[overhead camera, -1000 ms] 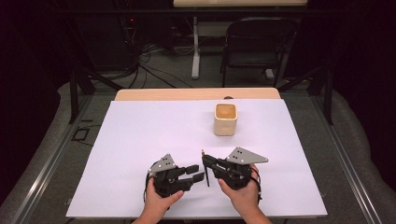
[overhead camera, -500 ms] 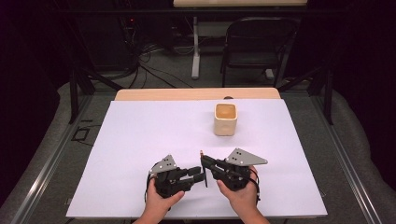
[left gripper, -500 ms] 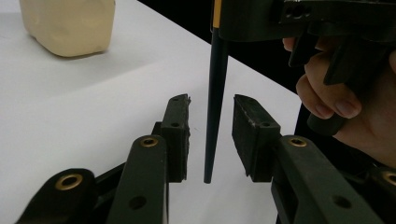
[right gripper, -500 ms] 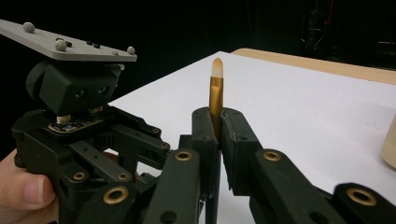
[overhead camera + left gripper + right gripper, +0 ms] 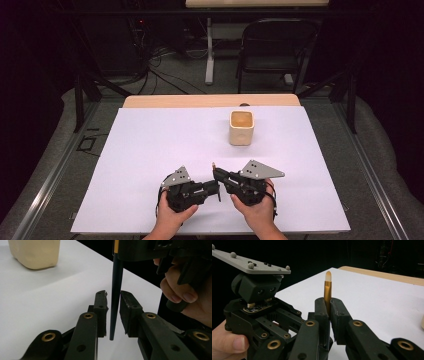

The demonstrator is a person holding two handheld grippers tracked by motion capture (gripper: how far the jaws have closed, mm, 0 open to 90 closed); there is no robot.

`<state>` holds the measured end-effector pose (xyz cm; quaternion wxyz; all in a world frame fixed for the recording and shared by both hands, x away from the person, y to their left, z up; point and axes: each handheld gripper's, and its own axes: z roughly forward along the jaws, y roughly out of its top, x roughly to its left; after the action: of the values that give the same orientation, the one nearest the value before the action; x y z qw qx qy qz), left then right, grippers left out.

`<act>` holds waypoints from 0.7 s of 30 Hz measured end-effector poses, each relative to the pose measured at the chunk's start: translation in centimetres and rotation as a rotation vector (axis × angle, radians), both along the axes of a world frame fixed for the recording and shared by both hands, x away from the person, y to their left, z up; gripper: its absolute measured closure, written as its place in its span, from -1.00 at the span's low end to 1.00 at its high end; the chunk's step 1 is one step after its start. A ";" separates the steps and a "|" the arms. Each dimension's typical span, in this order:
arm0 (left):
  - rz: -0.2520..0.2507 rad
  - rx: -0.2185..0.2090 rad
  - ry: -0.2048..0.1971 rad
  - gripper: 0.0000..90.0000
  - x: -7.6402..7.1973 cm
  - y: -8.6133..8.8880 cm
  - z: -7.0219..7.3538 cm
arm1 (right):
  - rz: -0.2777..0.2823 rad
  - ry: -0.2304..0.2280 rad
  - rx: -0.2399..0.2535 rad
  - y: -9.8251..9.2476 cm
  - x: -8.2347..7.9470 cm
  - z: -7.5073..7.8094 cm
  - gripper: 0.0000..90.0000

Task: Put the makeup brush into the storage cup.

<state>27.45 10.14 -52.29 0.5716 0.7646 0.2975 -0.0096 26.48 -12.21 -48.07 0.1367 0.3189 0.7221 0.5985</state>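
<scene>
The brush (image 5: 327,287) is slim: a dark shaft (image 5: 115,297), a gold ferrule and a small pale rounded tip. In the right gripper view only the ferrule and tip rise above the jaws; the rest of the shaft is hidden behind them. In the left gripper view the upper part is cut off by the other gripper's body, and the lower dark end hangs free, tapering to a blunt point above the white table cover (image 5: 150,150). In the high view the brush is hard to make out, just a thin line with a light tip (image 5: 214,164) between the two tools.

The right gripper (image 5: 327,305) pinches the brush at its ferrule, jaws pressed tight against it. The left gripper (image 5: 113,303) has its jaws on either side of the dark shaft; they have just been closing, and a narrow gap remains on each side, so the pads do not yet press. Both sit near the table's front edge, close together.

A cream square cup (image 5: 241,127) stands well apart, farther back.
</scene>
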 end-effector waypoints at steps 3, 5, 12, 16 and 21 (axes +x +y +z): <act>-0.002 0.002 0.004 0.71 0.0 0.0 0.0 | 0.003 0.000 0.000 0.0 0.0 0.0 0.86; -0.004 0.002 0.007 0.72 0.0 0.0 -0.1 | 0.004 -0.002 -0.004 0.1 -0.1 0.0 0.86; -0.010 0.001 0.009 0.81 0.0 0.0 0.0 | 0.007 -0.001 -0.004 0.1 0.0 -0.1 0.86; -0.011 0.004 0.008 0.82 0.0 0.0 0.0 | 0.008 0.001 -0.004 0.1 0.0 -0.1 0.86; -0.008 0.007 0.002 0.83 0.0 0.0 0.0 | 0.009 0.003 -0.005 0.1 0.0 -0.1 0.86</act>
<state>27.46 10.09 -52.32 0.5685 0.7679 0.2950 -0.0113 26.51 -12.08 -48.21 0.1339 0.3162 0.7251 0.5969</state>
